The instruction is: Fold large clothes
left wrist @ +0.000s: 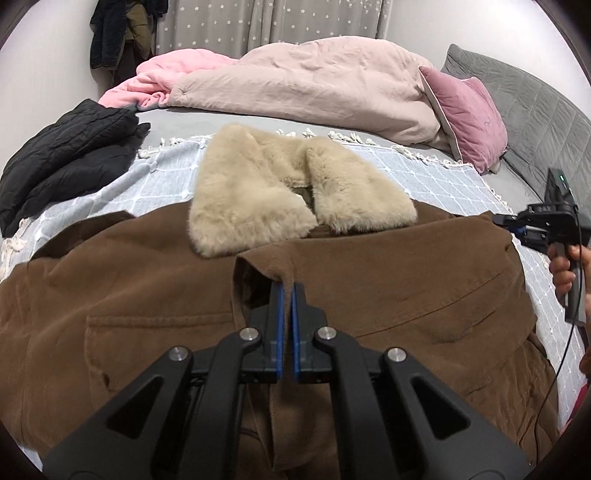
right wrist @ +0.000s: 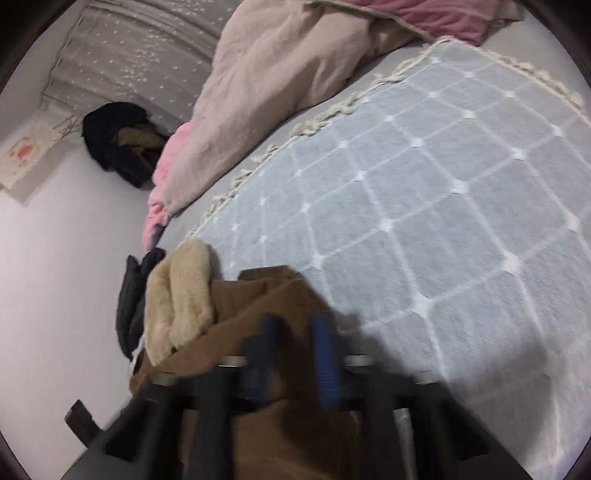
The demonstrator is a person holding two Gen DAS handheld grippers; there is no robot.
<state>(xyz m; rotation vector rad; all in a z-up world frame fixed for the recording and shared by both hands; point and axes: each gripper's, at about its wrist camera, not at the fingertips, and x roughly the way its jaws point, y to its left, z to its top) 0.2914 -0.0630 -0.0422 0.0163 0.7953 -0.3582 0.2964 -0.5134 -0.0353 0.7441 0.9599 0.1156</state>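
A brown jacket (left wrist: 369,295) with a beige fur collar (left wrist: 258,192) lies spread on the bed, collar at the far end. My left gripper (left wrist: 287,286) is shut on the jacket's front edge at its middle and holds that fold slightly raised. At the right, a hand holds my right gripper (left wrist: 496,218), whose tips meet on the jacket's shoulder corner. The right wrist view is blurred. There the right gripper (right wrist: 295,325) has its blue pads (right wrist: 325,362) on either side of the brown jacket (right wrist: 280,295), with the fur collar (right wrist: 181,295) to the left.
A light blue checked blanket (left wrist: 461,184) with a fringe covers the bed under the jacket. A folded black garment (left wrist: 66,155) lies at the left. A pink-beige duvet (left wrist: 314,85) and a pink pillow (left wrist: 469,114) are heaped at the far side. Dark clothes (left wrist: 118,33) hang on the wall.
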